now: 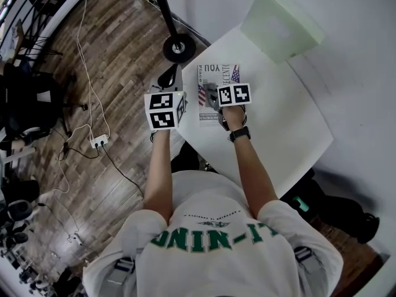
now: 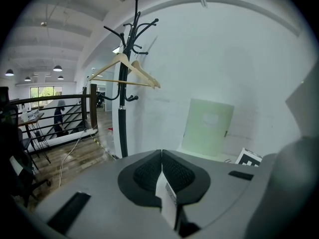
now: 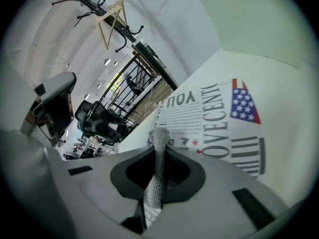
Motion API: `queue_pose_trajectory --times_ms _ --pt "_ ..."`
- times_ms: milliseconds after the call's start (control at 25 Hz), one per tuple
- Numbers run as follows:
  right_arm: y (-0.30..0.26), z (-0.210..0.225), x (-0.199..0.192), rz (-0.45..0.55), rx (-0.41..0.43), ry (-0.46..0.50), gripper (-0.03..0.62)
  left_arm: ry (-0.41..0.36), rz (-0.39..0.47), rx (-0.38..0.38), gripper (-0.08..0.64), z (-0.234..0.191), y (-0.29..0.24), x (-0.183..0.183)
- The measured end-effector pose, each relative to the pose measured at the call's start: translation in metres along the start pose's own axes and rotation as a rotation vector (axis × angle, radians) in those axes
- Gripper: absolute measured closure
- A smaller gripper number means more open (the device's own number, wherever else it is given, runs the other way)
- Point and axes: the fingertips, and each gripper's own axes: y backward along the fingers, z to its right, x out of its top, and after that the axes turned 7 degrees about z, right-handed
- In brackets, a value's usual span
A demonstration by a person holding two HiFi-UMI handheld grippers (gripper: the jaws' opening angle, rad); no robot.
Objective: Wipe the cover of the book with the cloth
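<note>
- Book (image 1: 213, 82): lies face up on the white table (image 1: 272, 135), at the centre of the head view, close to the table's left edge.
- Cloth (image 3: 155, 193): stands as a grey knit strip pinched between the closed jaws of the right gripper (image 3: 159, 156), with its free end over the lower-left part of the printed cover; cannot tell whether it touches.
- Left gripper (image 2: 162, 168): holds nothing, jaws pressed together with only a small white label at their seam; hovers left of the book by the table edge, aimed at the wall.
- Progress: looks like a wipe about to start or under way; shows no streak or cleaned patch, so likely leaves most of the cover to pass over.
- Edges: calls for care on leftward strokes, which could drag the cloth or book off the near edge.
- Room: offers bare table to the right; keeps the green board (image 1: 281, 20) at upper right and the coat stand base (image 1: 178, 47) at upper centre well apart.
</note>
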Motion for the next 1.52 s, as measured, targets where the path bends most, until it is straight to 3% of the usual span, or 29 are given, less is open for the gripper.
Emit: queue_pose_trajectory --times_ms 160,400,600,760,1000,1120,1320,1520 --pt "0.031 0.040 0.005 0.046 -0.096 -0.019 0.557 -0.001 -0.005 -0.016 0.543 0.008 -0.003 -0.002" --pt "0.068 0.085 0.011 0.134 -0.162 -0.114 0.557 -0.008 -0.002 -0.038 0.543 0.019 -0.005 -0.002" --pt "0.078 0.097 0.013 0.158 -0.191 -0.141 0.557 -0.009 0.006 -0.035 0.543 0.019 -0.002 0.002" --pt "0.074 0.090 0.014 0.143 -0.230 -0.108 0.557 -0.006 0.007 -0.017 0.543 0.011 0.003 0.001" --pt "0.025 -0.003 -0.002 0.067 -0.001 -0.052 0.557 0.000 0.012 0.000 0.543 0.005 0.007 0.004" --pt "-0.001 -0.040 -0.020 0.006 0.057 0.010 0.557 -0.006 0.010 0.003 0.543 0.005 0.009 0.003" --pt "-0.015 -0.044 -0.030 -0.029 0.042 0.058 0.557 -0.015 0.007 0.006 0.543 0.005 0.012 0.001" --pt "0.008 -0.008 -0.022 0.010 -0.006 0.020 0.557 -0.014 0.022 0.013 0.543 0.004 0.011 0.006"
